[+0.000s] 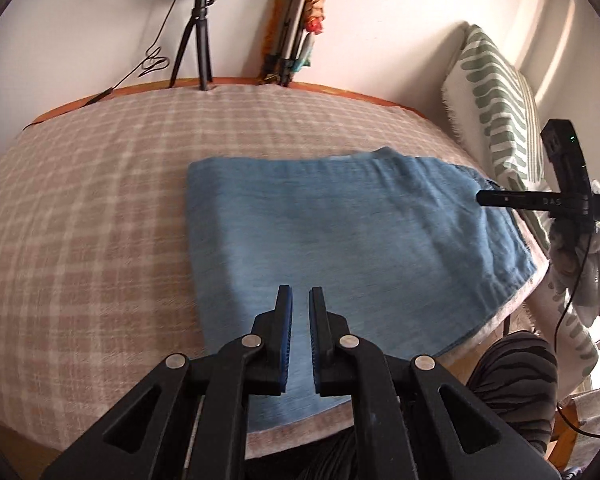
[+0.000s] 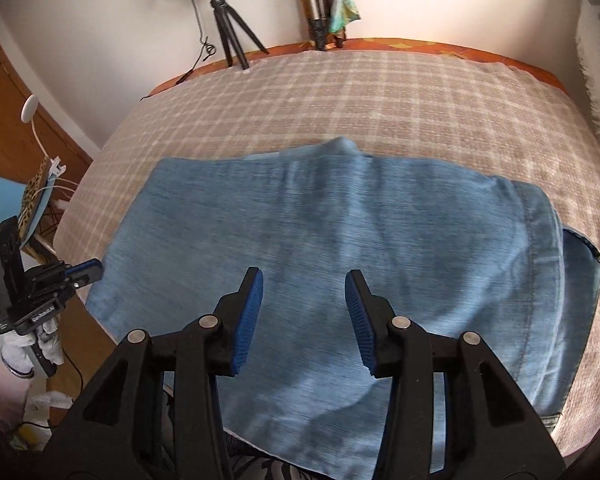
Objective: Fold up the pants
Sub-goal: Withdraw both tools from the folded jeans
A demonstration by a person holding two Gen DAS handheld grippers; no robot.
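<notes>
Light blue denim pants (image 1: 340, 240) lie folded in a flat rectangle on the checked cloth; they also fill the middle of the right wrist view (image 2: 340, 248). My left gripper (image 1: 300, 294) hovers over the pants' near edge, its jaws almost closed with a narrow gap and nothing between them. My right gripper (image 2: 304, 278) is open and empty above the pants. The right gripper also shows at the right edge of the left wrist view (image 1: 484, 199), over the pants' right end. The left gripper shows at the left of the right wrist view (image 2: 94, 270).
The table (image 1: 80, 184) carries a beige checked cloth. A ring light on a tripod (image 1: 198, 40) and a second folded tripod (image 1: 288, 28) stand at the far edge by the wall. A green-patterned cushion (image 1: 496, 100) leans at the right.
</notes>
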